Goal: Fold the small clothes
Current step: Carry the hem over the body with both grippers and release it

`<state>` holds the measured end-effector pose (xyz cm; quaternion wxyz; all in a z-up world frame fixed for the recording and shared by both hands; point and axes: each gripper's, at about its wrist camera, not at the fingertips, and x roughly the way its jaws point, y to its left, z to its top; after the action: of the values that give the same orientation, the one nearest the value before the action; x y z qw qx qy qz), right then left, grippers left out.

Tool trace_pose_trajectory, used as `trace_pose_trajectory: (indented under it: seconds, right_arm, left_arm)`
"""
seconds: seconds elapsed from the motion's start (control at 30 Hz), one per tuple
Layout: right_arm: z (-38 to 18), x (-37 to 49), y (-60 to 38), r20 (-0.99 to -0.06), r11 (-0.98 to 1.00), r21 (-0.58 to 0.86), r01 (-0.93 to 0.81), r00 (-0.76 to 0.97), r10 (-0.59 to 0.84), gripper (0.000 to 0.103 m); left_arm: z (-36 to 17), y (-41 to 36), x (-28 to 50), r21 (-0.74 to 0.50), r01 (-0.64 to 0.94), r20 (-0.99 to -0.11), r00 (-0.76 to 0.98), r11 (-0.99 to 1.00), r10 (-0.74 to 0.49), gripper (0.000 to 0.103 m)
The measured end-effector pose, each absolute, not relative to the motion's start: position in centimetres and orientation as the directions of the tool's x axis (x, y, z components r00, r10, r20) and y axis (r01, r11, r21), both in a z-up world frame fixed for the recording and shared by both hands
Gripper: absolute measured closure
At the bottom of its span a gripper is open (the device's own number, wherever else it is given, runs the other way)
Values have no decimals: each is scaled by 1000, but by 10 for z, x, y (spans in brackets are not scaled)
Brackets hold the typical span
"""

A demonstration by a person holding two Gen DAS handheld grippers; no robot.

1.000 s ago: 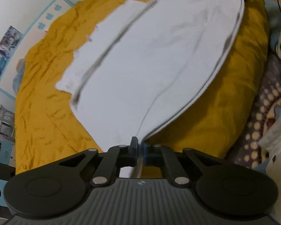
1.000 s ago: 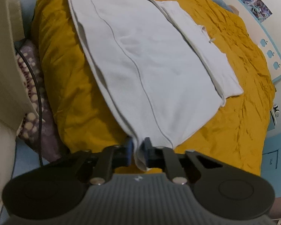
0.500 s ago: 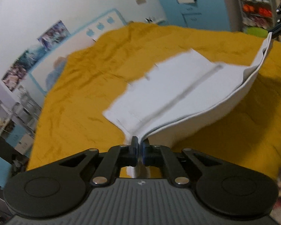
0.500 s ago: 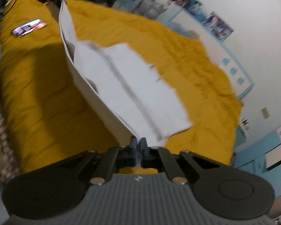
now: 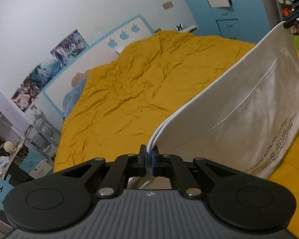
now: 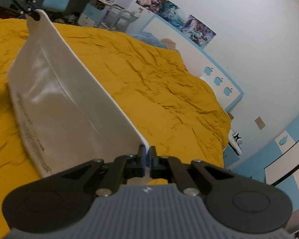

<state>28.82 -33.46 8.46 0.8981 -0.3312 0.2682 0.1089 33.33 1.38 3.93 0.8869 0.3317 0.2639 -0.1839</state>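
The white cotton garment with a line of small dark print along one edge (image 5: 249,107) hangs in the air above the bed, stretched between the two grippers as an upright doubled sheet, its lower edge drooping toward the cover; whether that edge touches the cover cannot be told. It looks light and thoroughly soft: the span between the two held corners sags in a shallow curve, and the cloth billows in smooth folds with no stiffness of its own. It appears fairly thin, two layers showing as a pair of white edges at the grip, so a pinch must catch both layers or one will slip free. The corners, where seams and hems meet, are probably the surest places to hold, and that is where it is held now

The left gripper (image 5: 149,159) has its blue-padded fingers (image 5: 143,160) drawn narrow around one top corner. The right gripper (image 6: 147,160) is likewise pinched onto the opposite corner of the garment (image 6: 65,99), the cloth edge running straight into the slit between its pads. Each gripper also appears small at the far corner in the other's view

Below lies the wrinkled mustard-yellow bed cover (image 5: 141,83), a soft surface that will likely grip the cloth a little when it is laid down. Beyond it stands the white wall with posters and blue trim (image 5: 55,49)
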Motion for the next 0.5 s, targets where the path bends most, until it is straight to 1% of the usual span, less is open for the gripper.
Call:
trace_pose_trajectory:
  seconds: [0.1, 0.2, 0.37, 0.5]
  right_arm:
    - [69, 344, -341, -572, 771, -518, -371, 820, 10, 103]
    - [40, 403, -346, -592, 785, -496, -371, 806, 7, 103]
    - [-30, 489, -347, -645, 805, -458, -378, 764, -9, 103]
    - [-88, 533, -344, -692, 821, -428, -379, 721, -28, 103]
  left_arm:
    - [23, 6, 381, 472, 516, -626, 767, 715, -142, 99]
    - [-5, -3, 425, 468, 526, -654, 746, 710, -122, 99]
    - [-64, -11, 486, 420, 551, -736, 672, 721, -84, 99]
    - [-110, -14, 521, 380, 564, -786, 614, 733, -64, 99]
